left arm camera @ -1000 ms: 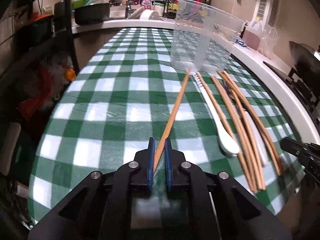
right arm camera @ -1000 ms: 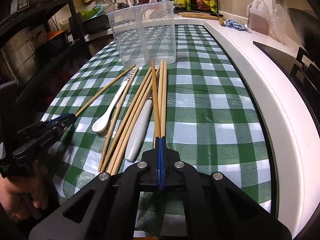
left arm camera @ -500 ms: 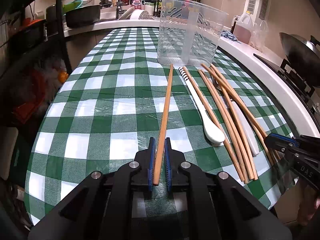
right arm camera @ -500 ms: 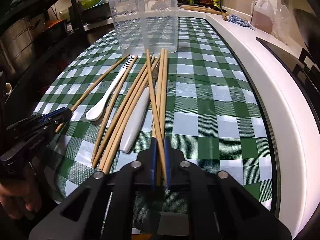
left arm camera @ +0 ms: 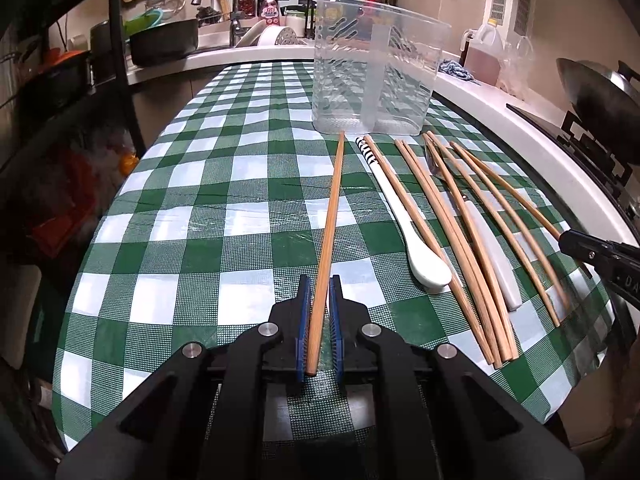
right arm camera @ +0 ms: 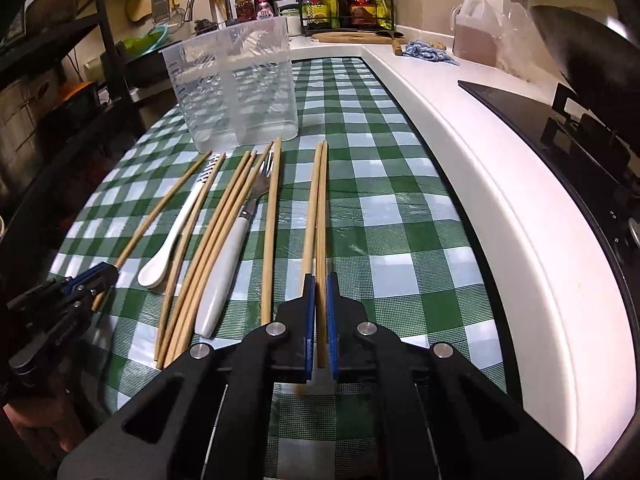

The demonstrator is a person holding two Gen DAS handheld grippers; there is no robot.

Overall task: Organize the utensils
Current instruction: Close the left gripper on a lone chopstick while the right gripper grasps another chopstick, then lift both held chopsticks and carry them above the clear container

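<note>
chopsticks, a white spoon and a white-handled fork lie on the green checked cloth in front of the clear holder, which stands upright at the far end, divided down the middle. left gripper sits low over the near edge of the cloth, pointing straight at the holder, with one chopstick between its blue pads; the pads are narrowly apart and whether they press the stick i cannot tell. that stick's far tip ends just short of the holder's base. right gripper is also low and level, aimed the same way, its pads slightly apart around a pair of chopsticks lying side by side, set off to the right of the main bunch. the bunch fans out between the two grippers, spoon and fork mixed among the sticks. white counter curves along the right, with a dark wok beyond it.
</note>
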